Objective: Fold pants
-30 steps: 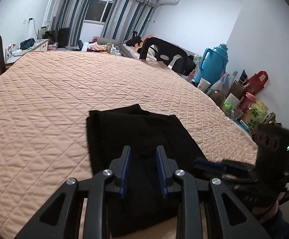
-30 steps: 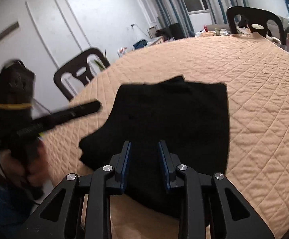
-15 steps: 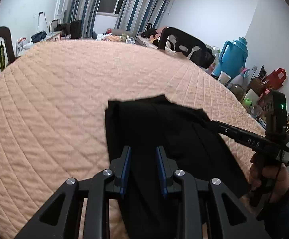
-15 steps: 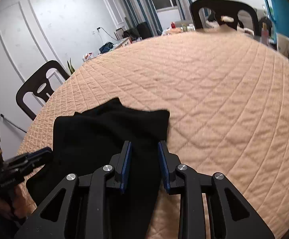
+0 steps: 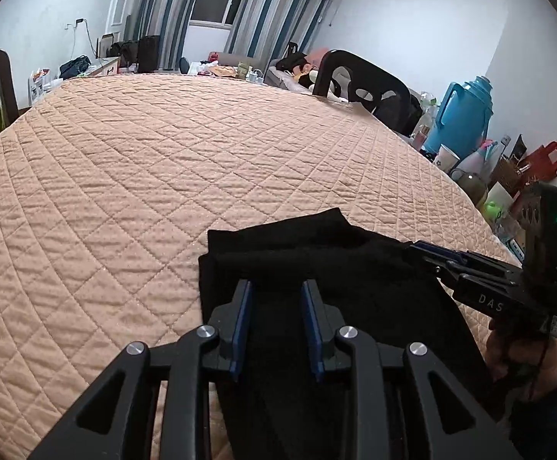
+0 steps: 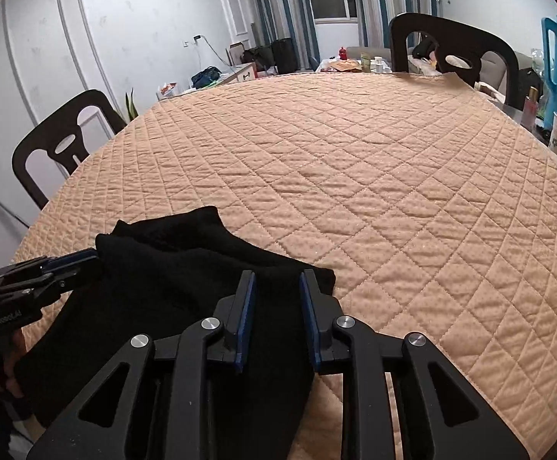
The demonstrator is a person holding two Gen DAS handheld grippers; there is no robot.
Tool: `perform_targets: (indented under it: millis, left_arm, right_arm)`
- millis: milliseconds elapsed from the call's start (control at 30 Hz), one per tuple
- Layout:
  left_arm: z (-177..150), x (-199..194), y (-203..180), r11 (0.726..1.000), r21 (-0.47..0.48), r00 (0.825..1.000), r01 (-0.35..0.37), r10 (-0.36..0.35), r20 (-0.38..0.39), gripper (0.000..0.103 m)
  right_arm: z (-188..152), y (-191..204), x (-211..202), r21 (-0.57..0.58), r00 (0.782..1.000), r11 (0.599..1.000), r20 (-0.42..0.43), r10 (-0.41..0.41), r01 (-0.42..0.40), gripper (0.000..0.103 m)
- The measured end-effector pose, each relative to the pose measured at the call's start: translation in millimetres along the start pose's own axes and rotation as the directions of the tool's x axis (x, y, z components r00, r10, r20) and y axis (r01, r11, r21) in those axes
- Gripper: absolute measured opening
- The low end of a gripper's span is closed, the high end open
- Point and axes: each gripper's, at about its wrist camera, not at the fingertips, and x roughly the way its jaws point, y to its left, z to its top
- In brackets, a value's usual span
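Fabric of the black pants point(image 5: 317, 264) lies between the slightly parted pads of the left gripper point(image 5: 278, 299) and right gripper point(image 6: 277, 289), whose jaws have just been closing; grip unclear. The pants rest folded at the near edge of the quilted peach tablecloth point(image 5: 163, 161).

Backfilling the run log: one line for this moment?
black pants: folded on quilted cover | left claw: open over pants | right claw: open over pants, jaws just closing, nothing pinched
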Motion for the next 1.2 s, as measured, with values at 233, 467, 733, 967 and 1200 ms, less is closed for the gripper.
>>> perform_targets:
  millis: [233, 467, 733, 967, 1200]
  left_arm:
    - [-2.3, -12.0, -1.1, 0.999, 0.008, 0.999, -0.035, 0.035, -0.002, 0.029]
    - [-12.2, -29.5, -11.3, 0.997, 0.045, 0.998, -0.069, 0.068, 0.009, 0.029]
    - [-35.9, -61.9, -18.5, 0.996, 0.078, 0.999, -0.032, 0.03, 0.032, 0.031]
    - [-70.2, -71.9, -21.0, 0.995, 0.098, 1.0, 0.022, -0.023, 0.009, 0.032]
    - [-75.4, -69.6, -13.4, 0.998, 0.06, 0.999, 0.035, -0.035, 0.011, 0.037]
  right_arm:
    - [-5.0, -1.6, -22.7, 0.045, 0.999, 0.999, 0.035, 0.028, -0.03, 0.025]
    - [-31.6, 12.3, -55.8, 0.03, 0.997, 0.998, 0.062, 0.054, -0.056, 0.025]
    - [-59.9, 34.8, -83.1, -0.019, 0.995, 0.997, 0.064, 0.072, -0.071, 0.025]
    - [-89.5, 45.7, -90.7, -0.069, 0.994, 0.992, 0.03, 0.107, -0.105, 0.025]
    - [-96.4, 49.9, -84.1, -0.102, 0.995, 0.991, 0.024, 0.092, -0.09, 0.025]
